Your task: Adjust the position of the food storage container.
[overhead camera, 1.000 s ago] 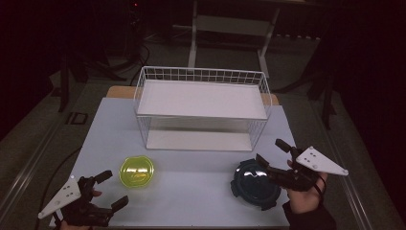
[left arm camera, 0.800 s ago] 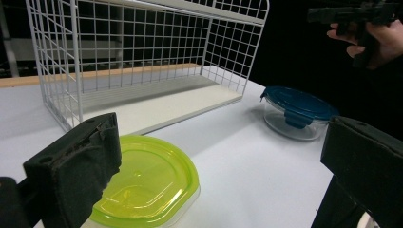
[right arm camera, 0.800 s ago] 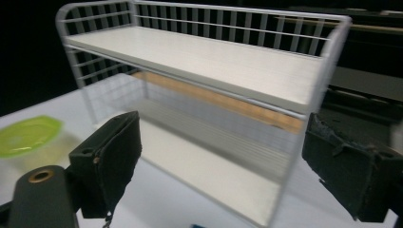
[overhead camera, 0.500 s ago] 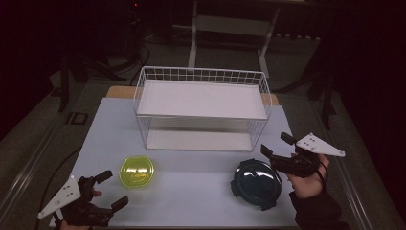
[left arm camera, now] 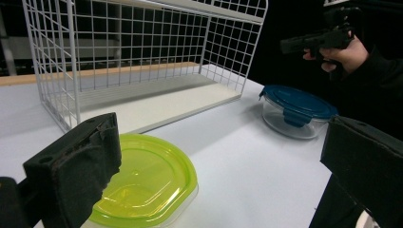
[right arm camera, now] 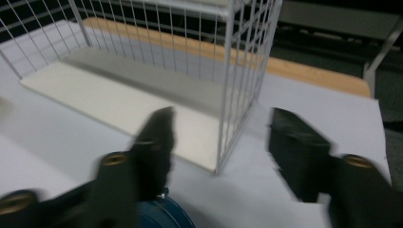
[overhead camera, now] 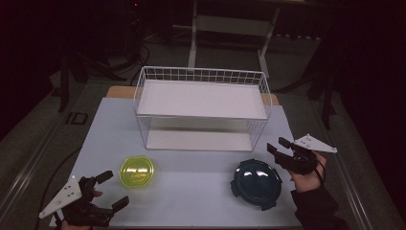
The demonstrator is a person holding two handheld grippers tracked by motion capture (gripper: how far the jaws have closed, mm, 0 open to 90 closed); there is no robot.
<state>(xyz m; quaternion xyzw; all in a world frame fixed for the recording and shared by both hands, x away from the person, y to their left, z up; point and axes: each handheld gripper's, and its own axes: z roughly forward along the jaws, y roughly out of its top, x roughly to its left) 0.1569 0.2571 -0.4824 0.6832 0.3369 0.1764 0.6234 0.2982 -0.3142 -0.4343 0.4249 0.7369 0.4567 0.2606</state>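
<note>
A blue-lidded clear container (overhead camera: 255, 182) sits at the front right of the table. Just beyond its far right rim my right gripper (overhead camera: 276, 145) hovers, pointing at the rack's right front corner. Its jaws have just been closing and stand part open with nothing between them; in the right gripper view my right gripper (right arm camera: 223, 128) frames the rack's corner post, the blue lid (right arm camera: 161, 216) below. A yellow-green lidded container (overhead camera: 137, 171) lies at the front left. My left gripper (overhead camera: 116, 189) rests open just in front of it, and the left gripper view looks past it (left arm camera: 221, 142) over the yellow-green lid (left arm camera: 147, 175).
A white wire rack (overhead camera: 201, 98) with an upper shelf and a lower board stands at the middle back of the white table (overhead camera: 191, 191). Beyond the table lie a dark floor and stand legs.
My right gripper has drifted from over the blue container toward the rack's right front corner, and its jaws stand narrower than before. The left gripper and both containers have not moved.
</note>
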